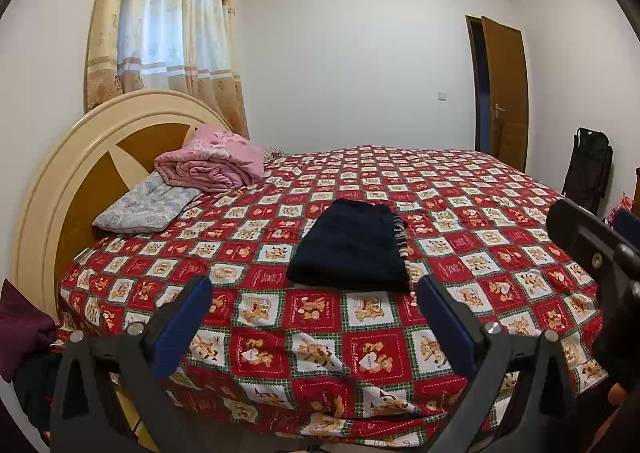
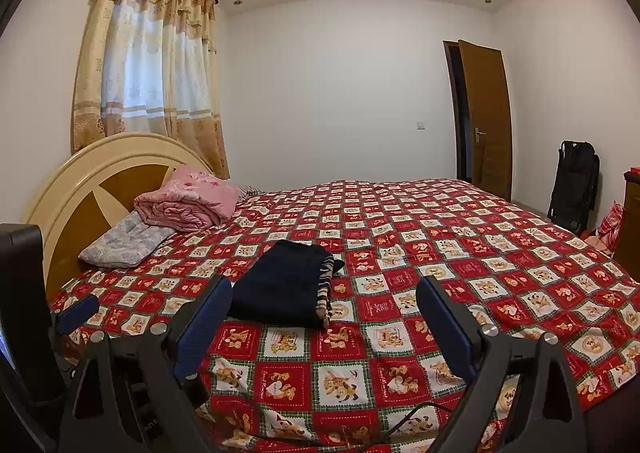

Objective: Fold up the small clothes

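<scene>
A dark navy garment (image 1: 350, 243) lies folded in a neat rectangle on the red patterned bedspread (image 1: 480, 213), with a striped edge showing along its right side. It also shows in the right wrist view (image 2: 286, 285). My left gripper (image 1: 314, 293) is open and empty, held back from the garment near the bed's front edge. My right gripper (image 2: 324, 295) is open and empty, just this side of the garment and a little to its right. The right gripper's body shows at the right edge of the left wrist view (image 1: 592, 249).
A pink folded quilt (image 1: 212, 163) and a pale pillow (image 1: 144, 205) lie by the cream headboard (image 1: 80, 157). A curtained window is on the left. A brown door (image 1: 506, 93) and a black bag (image 1: 588, 169) stand at the right. Dark clothes (image 1: 24, 329) hang at the lower left.
</scene>
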{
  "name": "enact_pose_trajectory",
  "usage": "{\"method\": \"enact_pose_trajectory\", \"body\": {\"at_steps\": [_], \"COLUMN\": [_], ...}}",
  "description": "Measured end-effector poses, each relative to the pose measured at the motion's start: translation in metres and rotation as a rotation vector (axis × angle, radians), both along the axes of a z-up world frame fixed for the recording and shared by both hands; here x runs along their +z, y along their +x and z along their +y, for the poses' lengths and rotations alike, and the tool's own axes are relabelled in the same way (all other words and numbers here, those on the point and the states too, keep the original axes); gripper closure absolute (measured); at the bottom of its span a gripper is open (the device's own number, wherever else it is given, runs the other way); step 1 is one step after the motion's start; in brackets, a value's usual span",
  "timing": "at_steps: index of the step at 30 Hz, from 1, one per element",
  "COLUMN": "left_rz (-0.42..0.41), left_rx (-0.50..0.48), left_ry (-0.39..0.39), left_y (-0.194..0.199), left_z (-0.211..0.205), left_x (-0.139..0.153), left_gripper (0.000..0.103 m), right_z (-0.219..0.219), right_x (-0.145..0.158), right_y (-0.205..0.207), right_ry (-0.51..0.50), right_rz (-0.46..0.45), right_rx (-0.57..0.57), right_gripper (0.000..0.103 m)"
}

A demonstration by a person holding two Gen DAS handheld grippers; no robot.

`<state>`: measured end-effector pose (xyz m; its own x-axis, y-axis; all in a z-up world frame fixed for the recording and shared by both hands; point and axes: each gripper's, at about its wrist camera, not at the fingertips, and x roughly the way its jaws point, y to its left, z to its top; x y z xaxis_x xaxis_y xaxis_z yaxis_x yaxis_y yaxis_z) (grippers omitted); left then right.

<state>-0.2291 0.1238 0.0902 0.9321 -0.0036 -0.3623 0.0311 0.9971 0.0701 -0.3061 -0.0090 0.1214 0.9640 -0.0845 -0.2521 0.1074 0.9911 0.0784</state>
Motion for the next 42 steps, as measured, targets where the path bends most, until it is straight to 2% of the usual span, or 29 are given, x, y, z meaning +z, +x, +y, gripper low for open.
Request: {"method": "enact_pose_trajectory", "body": {"at_steps": [34, 42], "left_rz": [0.011, -0.041], "left_rx": [0.006, 0.005], "left_ry": [-0.011, -0.002], "left_y": [-0.0011, -0.0058], "left_z": [0.0042, 0.0055], "left_x": [-0.0058, -0.0035], "left_gripper": [0.0, 0.0], "right_z": [0.007, 0.0098], "right_x": [-0.0012, -0.0014], "right_y": [-0.001, -0.0018], "right_ry": [0.007, 0.002], "right_rz": [0.0, -0.003], "right_rx": [-0.009, -0.013], "right_gripper": [0.009, 0.009]}}
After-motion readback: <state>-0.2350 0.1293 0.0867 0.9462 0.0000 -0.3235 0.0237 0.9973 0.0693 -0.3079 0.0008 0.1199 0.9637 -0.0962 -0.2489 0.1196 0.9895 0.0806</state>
